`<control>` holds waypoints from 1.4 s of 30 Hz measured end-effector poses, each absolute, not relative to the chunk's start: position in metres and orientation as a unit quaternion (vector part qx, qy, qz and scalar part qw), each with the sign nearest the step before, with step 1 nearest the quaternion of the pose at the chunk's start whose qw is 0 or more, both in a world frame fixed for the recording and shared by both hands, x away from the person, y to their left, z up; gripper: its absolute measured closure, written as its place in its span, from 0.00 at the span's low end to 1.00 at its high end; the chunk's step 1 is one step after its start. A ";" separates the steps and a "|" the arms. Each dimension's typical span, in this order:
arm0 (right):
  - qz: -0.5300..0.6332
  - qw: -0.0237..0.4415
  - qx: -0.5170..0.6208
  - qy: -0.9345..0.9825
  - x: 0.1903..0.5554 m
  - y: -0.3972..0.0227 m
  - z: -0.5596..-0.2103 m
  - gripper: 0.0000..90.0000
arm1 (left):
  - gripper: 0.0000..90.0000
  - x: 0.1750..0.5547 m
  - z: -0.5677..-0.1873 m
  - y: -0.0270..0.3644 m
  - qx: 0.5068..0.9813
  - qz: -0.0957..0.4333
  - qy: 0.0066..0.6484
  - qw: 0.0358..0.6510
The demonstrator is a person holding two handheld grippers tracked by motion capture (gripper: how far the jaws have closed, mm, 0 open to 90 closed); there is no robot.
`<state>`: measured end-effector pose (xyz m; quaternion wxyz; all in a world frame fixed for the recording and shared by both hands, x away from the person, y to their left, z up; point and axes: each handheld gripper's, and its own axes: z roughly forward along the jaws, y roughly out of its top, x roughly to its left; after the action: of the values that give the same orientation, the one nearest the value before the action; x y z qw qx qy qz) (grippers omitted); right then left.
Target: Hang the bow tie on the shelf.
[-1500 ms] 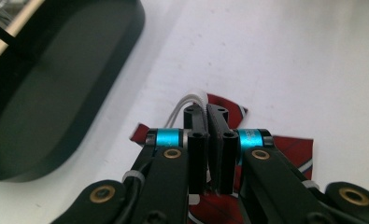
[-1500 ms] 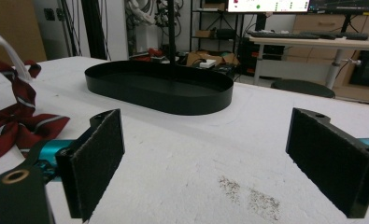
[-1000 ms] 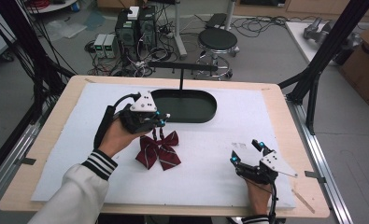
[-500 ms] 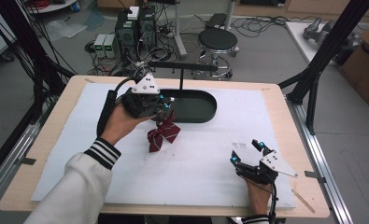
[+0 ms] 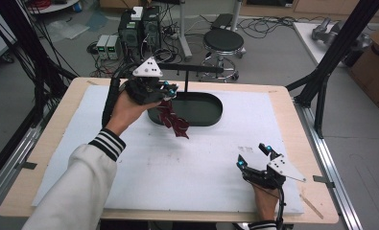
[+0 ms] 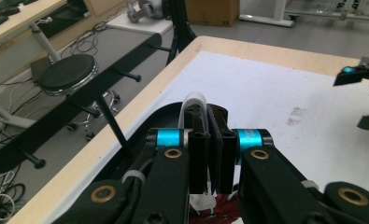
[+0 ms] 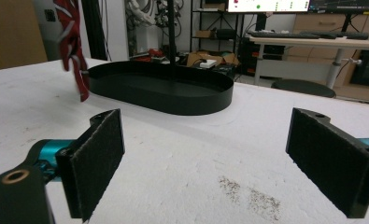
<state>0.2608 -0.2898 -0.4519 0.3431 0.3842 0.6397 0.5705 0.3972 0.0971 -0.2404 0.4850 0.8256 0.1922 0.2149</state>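
**Bow hangs from your left jaws, right at the tray's near rim**

Your left gripper (image 5: 170, 89) is up off the mat, jaws pinched tight on the bow's white strap (image 6: 195, 100). The left gripper view has that strap looping up between the two pads. The red bow (image 5: 173, 120) dangles straight below the fingers, long axis running down and a touch toward you, its lower end over the white mat (image 5: 201, 163) just short of the black tray (image 5: 211, 110). The tray lies directly ahead of those fingers, and the stand's upright post (image 5: 185, 81) rises just beyond them. My read: if the bow is headed for the tray or the stand, it's a short carry forward, all left hand.

Over to your right gripper (image 5: 255, 155): low by the mat's near edge, jaws spread wide, nothing between the pads. From there the bow (image 7: 72, 44) is well ahead and off to the left, so the right is the far hand here.
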 end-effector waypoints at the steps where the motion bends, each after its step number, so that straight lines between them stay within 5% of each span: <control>1: 0.571 0.343 0.384 0.640 0.261 -0.290 -0.452 0.12 | 0.96 0.400 -0.239 0.097 0.826 0.216 0.194 0.484; 42: 0.575 0.337 0.391 0.635 0.262 -0.291 -0.452 0.12 | 0.97 0.480 -0.227 0.062 0.821 0.220 0.208 0.483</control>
<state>0.2618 -0.2911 -0.4518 0.3370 0.3907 0.6351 0.5749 0.4797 0.0620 -0.2271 0.4832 0.8214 0.2080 0.2203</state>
